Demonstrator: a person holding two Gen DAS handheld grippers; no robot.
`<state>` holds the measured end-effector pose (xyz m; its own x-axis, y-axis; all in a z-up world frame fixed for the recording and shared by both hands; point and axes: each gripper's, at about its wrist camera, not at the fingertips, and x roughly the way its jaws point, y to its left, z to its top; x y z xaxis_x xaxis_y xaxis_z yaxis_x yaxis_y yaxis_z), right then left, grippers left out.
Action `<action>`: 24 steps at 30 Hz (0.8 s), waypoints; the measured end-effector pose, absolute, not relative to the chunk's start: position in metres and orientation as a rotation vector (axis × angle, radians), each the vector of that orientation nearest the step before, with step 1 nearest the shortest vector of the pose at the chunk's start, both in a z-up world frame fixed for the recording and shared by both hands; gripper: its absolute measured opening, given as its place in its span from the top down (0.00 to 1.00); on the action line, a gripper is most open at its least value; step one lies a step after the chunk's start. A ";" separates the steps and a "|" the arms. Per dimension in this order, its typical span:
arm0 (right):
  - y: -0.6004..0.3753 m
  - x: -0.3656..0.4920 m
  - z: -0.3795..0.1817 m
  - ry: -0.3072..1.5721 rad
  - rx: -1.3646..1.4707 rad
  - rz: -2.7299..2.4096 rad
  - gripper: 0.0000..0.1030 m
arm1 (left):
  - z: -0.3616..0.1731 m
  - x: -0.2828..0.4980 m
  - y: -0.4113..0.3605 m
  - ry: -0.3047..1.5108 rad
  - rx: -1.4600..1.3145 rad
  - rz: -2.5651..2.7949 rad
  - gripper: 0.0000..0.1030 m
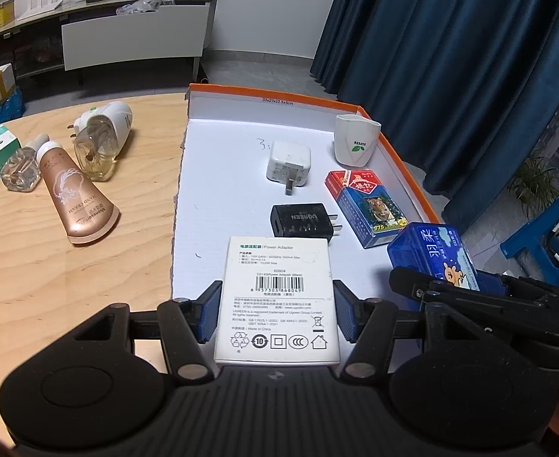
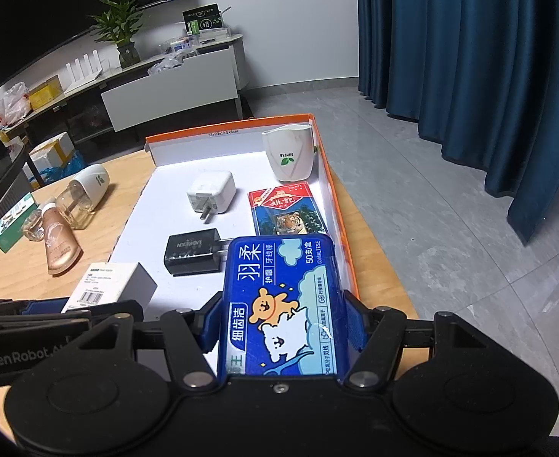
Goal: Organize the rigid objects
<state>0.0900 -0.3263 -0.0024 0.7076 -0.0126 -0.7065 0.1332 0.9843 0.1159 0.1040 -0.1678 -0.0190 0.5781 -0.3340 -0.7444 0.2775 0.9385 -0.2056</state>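
Placement is the step in hand, to judge by the scene: both grippers hold boxes over the near end of the orange-rimmed tray (image 1: 401,160), where a white charger (image 1: 289,161), a black UGREEN charger (image 1: 302,220), a red-and-blue tiger pack (image 1: 367,207) and a white cup (image 1: 356,138) already lie. The left gripper (image 1: 275,310) is clamped on the white power adapter box (image 1: 277,297), its blue pads (image 1: 209,310) pressed against the two long sides near the box's lower half. The right gripper (image 2: 281,323) grips the blue floss-pick case (image 2: 282,304) in the same way, across its width. To do this well, the person should probably lower each box flat onto bare white floor, the adapter box in the open strip on the left of the tray and the floss case in the near right corner, and let go only once the base rests, so nothing tips onto the black charger just ahead. The adapter box's long axis runs straight away from the left camera toward the tray's far wall, barcode face up. The floss case likewise points lengthwise down the tray, its printed face up, its far end overlapping the view of the tiger pack. On the wooden table (image 1: 50,274) to the left, well apart, lie a hand cream tube (image 1: 74,194) and small bottles.
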 end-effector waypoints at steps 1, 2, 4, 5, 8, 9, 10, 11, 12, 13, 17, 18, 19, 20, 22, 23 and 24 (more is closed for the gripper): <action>-0.326 0.090 -0.002 0.782 0.163 -0.082 0.28 | -0.019 0.104 -0.168 0.885 -0.068 -0.359 0.42; -0.326 0.090 -0.003 0.782 0.163 -0.082 0.28 | -0.019 0.104 -0.168 0.885 -0.067 -0.360 0.42; -0.326 0.090 -0.003 0.783 0.162 -0.083 0.28 | -0.019 0.104 -0.169 0.884 -0.065 -0.362 0.42; -0.326 0.090 -0.003 0.784 0.161 -0.083 0.28 | -0.019 0.105 -0.169 0.884 -0.064 -0.363 0.42; -0.326 0.090 -0.004 0.786 0.158 -0.088 0.27 | -0.020 0.105 -0.169 0.886 -0.061 -0.366 0.42; -0.326 0.090 -0.004 0.782 0.155 -0.091 0.26 | -0.021 0.105 -0.170 0.887 -0.060 -0.367 0.42; -0.327 0.090 -0.003 0.778 0.154 -0.092 0.25 | -0.021 0.105 -0.170 0.888 -0.059 -0.369 0.42; -0.327 0.090 -0.002 0.773 0.157 -0.092 0.24 | -0.022 0.105 -0.171 0.889 -0.057 -0.370 0.42; -0.328 0.090 -0.001 0.769 0.162 -0.091 0.24 | -0.022 0.106 -0.171 0.891 -0.056 -0.372 0.42; -0.328 0.089 0.000 0.767 0.164 -0.093 0.24 | -0.023 0.106 -0.171 0.890 -0.060 -0.374 0.43; -0.330 0.087 0.004 0.744 0.178 -0.100 0.24 | -0.022 0.107 -0.170 0.883 -0.074 -0.382 0.43; -0.330 0.087 0.005 0.738 0.179 -0.104 0.24 | -0.022 0.107 -0.169 0.879 -0.077 -0.385 0.43; -0.330 0.086 0.007 0.732 0.180 -0.108 0.24 | -0.022 0.107 -0.169 0.876 -0.083 -0.388 0.41; -0.330 0.086 0.009 0.722 0.176 -0.118 0.23 | -0.021 0.107 -0.168 0.875 -0.092 -0.393 0.39; -0.331 0.083 0.014 0.694 0.163 -0.134 0.23 | -0.021 0.107 -0.166 0.879 -0.117 -0.396 0.24; -0.333 0.082 0.017 0.683 0.176 -0.129 0.23 | -0.021 0.107 -0.164 0.877 -0.131 -0.392 0.21; -0.336 0.081 0.018 0.678 0.198 -0.118 0.23 | -0.020 0.107 -0.162 0.872 -0.142 -0.390 0.16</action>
<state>0.0813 -0.3358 0.0182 0.7730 -0.0433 -0.6329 0.1722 0.9745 0.1437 0.1074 -0.1616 -0.0198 0.5784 -0.3892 -0.7169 0.2745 0.9204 -0.2783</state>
